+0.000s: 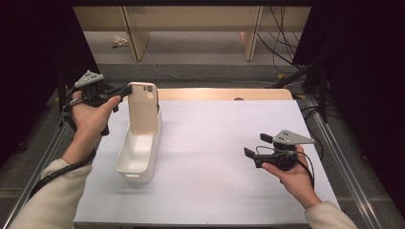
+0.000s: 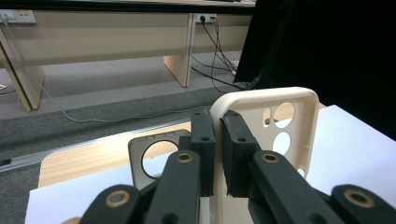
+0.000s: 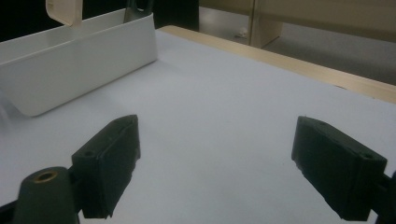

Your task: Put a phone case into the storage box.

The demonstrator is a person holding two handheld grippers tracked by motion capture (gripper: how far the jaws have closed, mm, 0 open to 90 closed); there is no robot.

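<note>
High view: desk with a smooth white rectangular top and pale wood rear edge, no legible writing anywhere; on its left part a glossy white plastic bin, oblong, open-topped, round-cornered. Over the bin's far end, a beige phone case, matte, round-cornered, with round camera cut-outs, held upright. Left hand-held gripper, raised and pointing right, clamps the case's edge; right hand-held gripper, low over the desk's right side, jaws spread wide, holding nothing.
</note>
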